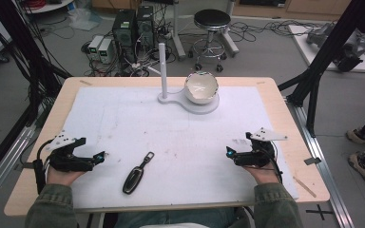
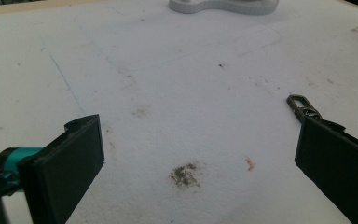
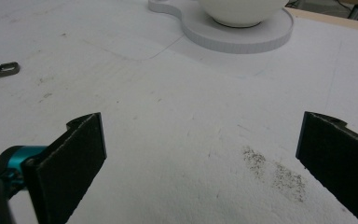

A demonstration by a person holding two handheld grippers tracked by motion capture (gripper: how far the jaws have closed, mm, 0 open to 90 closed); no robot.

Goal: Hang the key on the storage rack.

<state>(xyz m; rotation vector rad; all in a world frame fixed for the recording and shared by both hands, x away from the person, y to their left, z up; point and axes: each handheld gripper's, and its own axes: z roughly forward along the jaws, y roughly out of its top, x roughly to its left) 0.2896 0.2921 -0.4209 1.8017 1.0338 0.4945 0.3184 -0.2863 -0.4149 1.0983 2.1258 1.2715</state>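
Both grippers' jaws wide open, empty; key fob (image 1: 135,175) just right of left gripper (image 1: 100,156).

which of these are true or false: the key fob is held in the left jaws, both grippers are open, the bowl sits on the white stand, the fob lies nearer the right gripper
1. The key fob is held by the left gripper. False: it lies free on the white mat.
2. Both grippers are open. True: the right gripper also has its jaws wide apart.
3. The bowl sits on the white stand. True.
4. The fob lies nearer the right gripper. False: it lies nearer the left one.
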